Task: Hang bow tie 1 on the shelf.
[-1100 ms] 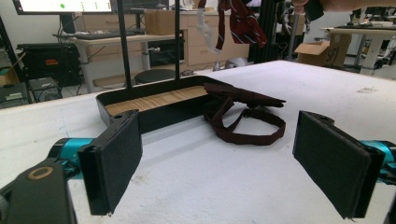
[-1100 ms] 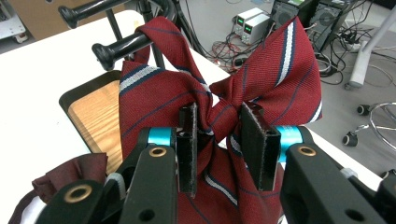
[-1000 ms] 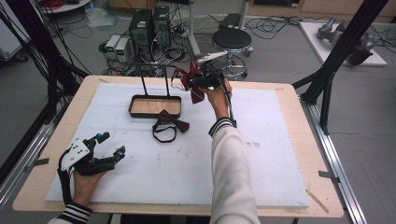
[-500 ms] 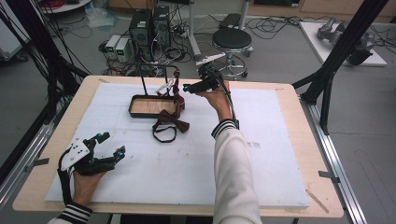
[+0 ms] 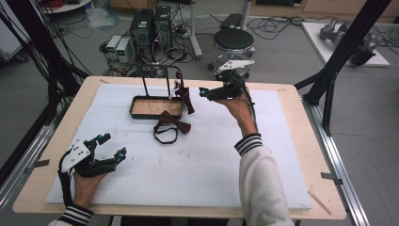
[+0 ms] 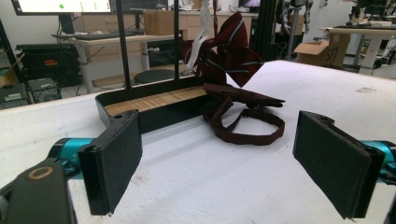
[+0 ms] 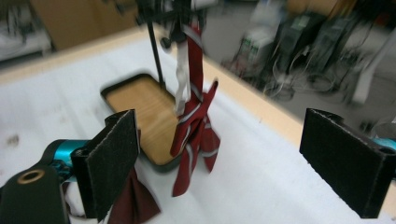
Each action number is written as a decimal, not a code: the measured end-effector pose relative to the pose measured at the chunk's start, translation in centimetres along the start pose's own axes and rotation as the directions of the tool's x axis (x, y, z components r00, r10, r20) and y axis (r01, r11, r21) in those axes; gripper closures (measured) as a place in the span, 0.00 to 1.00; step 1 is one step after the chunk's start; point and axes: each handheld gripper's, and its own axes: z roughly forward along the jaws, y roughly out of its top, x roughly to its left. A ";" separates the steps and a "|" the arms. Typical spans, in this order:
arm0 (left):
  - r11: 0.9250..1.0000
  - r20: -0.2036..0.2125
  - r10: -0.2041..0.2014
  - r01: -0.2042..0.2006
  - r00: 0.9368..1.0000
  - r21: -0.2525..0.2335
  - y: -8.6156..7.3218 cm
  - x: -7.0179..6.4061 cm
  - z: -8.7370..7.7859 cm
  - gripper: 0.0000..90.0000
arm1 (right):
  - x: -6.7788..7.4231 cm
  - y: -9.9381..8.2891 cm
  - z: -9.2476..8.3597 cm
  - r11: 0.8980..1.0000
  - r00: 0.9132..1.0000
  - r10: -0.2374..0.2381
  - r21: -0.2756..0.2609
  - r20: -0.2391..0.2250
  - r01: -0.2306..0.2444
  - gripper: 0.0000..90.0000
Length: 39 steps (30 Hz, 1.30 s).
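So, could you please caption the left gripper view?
Open left tool faces a striped bow tie hanging over a tray.

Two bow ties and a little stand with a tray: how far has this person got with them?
One looks done: the striped bow tie hangs from the stand above the tray. Nothing is in hand: the right gripper is open beside it, and the left gripper rests open near the table's front edge. Probably left: the plain bow tie lying against the tray.
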 end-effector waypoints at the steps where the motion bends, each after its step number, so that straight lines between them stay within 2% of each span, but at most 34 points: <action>1: 1.000 0.000 0.001 -0.001 1.000 -0.001 0.0 0.0 0.0 0.18 | 0.0 0.0 0.0 1.000 1.000 0.000 0.000 0.000 0.000 0.12; 4: 1.000 -0.001 0.004 -0.004 1.000 0.001 0.0 0.0 0.0 0.18 | 0.5 0.0 -1.6 1.000 1.000 -0.011 0.002 -0.001 0.011 0.12; 6: 1.000 -0.002 0.004 -0.004 1.000 0.000 0.0 0.0 0.0 0.18 | 1.3 -0.4 -3.1 0.996 1.000 -0.020 -0.083 0.020 0.022 0.12; 7: 1.000 -0.001 0.005 -0.005 1.000 0.000 0.0 0.0 0.0 0.18 | 1.9 -0.4 -4.4 0.998 1.000 -0.025 -0.062 0.009 0.026 0.12; 8: 1.000 -0.002 0.005 -0.005 1.000 0.000 0.0 0.0 0.0 0.18 | 1.9 -0.4 -4.4 0.998 1.000 -0.025 -0.062 0.009 0.026 0.12; 9: 1.000 -0.002 0.005 -0.005 1.000 -0.001 0.0 0.0 0.0 0.18 | 2.2 -0.5 -5.1 0.997 1.000 -0.029 -0.067 0.009 0.030 0.12; 11: 1.000 -0.002 0.004 -0.004 1.000 0.000 0.0 0.0 0.0 0.18 | 3.1 -1.0 -6.8 0.991 0.999 -0.036 -0.130 0.025 0.039 0.12; 12: 1.000 -0.002 0.004 -0.004 1.000 0.000 0.0 0.0 0.0 0.18 | 3.8 -1.7 -8.2 0.988 0.999 -0.040 -0.146 0.030 0.044 0.12; 13: 1.000 -0.003 0.005 -0.005 1.000 0.000 0.0 0.0 -0.1 0.18 | 3.8 -1.7 -8.2 0.988 0.999 -0.040 -0.146 0.030 0.044 0.12; 15: 1.000 -0.002 0.005 -0.005 1.000 0.001 0.0 0.0 -0.1 0.18 | 4.8 -3.2 -10.3 0.980 0.998 -0.037 -0.191 0.052 0.046 0.12; 16: 1.000 -0.003 0.004 -0.004 1.000 0.000 0.0 0.0 0.0 0.18 | 4.8 -3.2 -10.3 0.980 0.998 -0.037 -0.191 0.052 0.046 0.12; 18: 1.000 0.004 -0.002 0.002 1.000 0.004 0.0 0.1 0.0 0.18 | 5.4 -4.7 -11.5 0.974 0.998 -0.021 -0.225 0.065 0.035 0.12; 20: 1.000 0.002 -0.004 0.004 1.000 0.004 0.0 0.1 0.0 0.18 | 6.0 -6.5 -12.3 0.967 0.997 -0.007 -0.253 0.081 0.027 0.12; 21: 1.000 0.003 -0.003 0.003 1.000 0.004 0.0 0.1 0.0 0.18 | 6.5 -8.3 -12.9 0.963 0.994 -0.014 -0.265 0.108 0.043 0.12; 22: 1.000 0.004 -0.002 0.002 1.000 0.005 0.0 0.1 0.0 0.18 | 6.5 -8.3 -12.9 0.963 0.994 -0.014 -0.265 0.108 0.043 0.12; 26: 1.000 0.002 0.000 0.000 1.000 0.001 0.0 0.0 0.0 0.18 | 7.5 -12.3 -14.1 0.942 0.988 0.025 -0.333 0.154 0.028 0.12; 27: 1.000 0.003 0.002 -0.002 1.000 0.001 0.0 0.0 0.0 0.18 | 7.7 -13.5 -14.4 0.936 0.984 0.024 -0.350 0.174 0.039 0.12; 31: 1.000 0.001 -0.003 0.003 1.000 -0.002 0.0 0.1 -0.1 0.18 | 8.0 -16.3 -14.8 0.926 0.978 0.070 -0.378 0.199 0.011 0.12; 35: 1.000 -0.002 0.000 0.000 1.000 -0.004 0.0 0.0 -0.1 0.18 | 8.5 -18.1 -14.5 0.924 0.972 0.081 -0.382 0.222 0.011 0.12; 37: 1.000 -0.002 0.003 -0.003 1.000 -0.002 0.0 0.0 -0.1 0.18 | 8.7 -18.7 -14.1 0.929 0.971 0.068 -0.368 0.231 0.022 0.12; 39: 1.000 -0.003 0.004 -0.004 1.000 -0.003 0.0 0.0 -0.1 0.18 | 8.8 -19.2 -13.7 0.929 0.970 0.057 -0.368 0.237 0.035 0.12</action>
